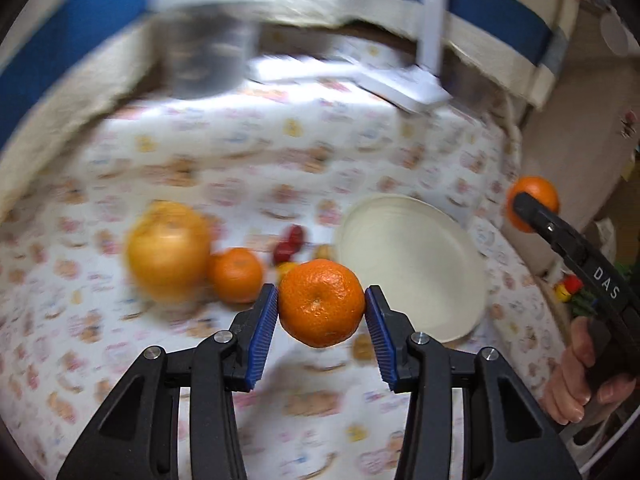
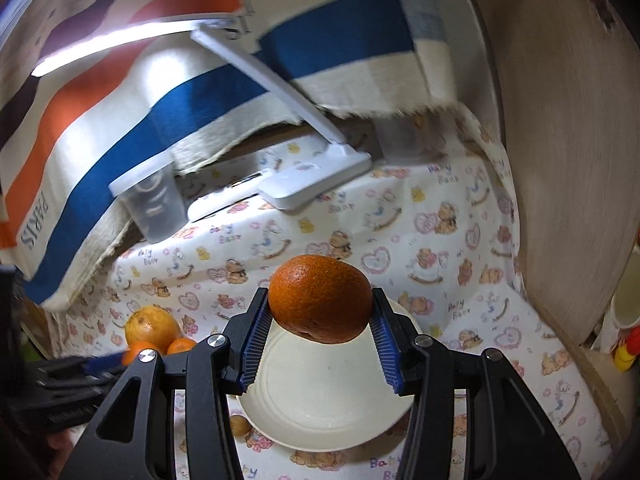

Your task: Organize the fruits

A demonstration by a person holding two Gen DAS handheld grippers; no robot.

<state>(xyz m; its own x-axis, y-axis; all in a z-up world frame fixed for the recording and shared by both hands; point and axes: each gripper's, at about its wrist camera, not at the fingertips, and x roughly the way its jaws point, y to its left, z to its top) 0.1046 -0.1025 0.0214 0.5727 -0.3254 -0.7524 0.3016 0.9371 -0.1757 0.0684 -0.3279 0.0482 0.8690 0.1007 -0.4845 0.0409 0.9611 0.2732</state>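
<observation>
Left wrist view: the left gripper is clenched on a mandarin, with both blue pads pressed to its sides, and the fruit hangs in the air above the patterned tablecloth. Just to the right of it lies an empty white plate. To the left on the cloth sit a big yellow-orange fruit and a smaller orange, touching each other. Behind the held mandarin are small red fruits, blurred. At the right edge the right gripper is seen from the side, grasping a second mandarin in the air, and a hand holds its handle. Far on the table stand a clear container with a white lid and the base of a white desk lamp.

Right wrist view: the right gripper is clenched on its mandarin, pads against both sides, and holds it above the white plate. Near left, the left gripper shows only as a dark blurred shape, with the big yellow-orange fruit and two small oranges by it. The lidded container and the lamp stand far on the cloth, before a striped towel
</observation>
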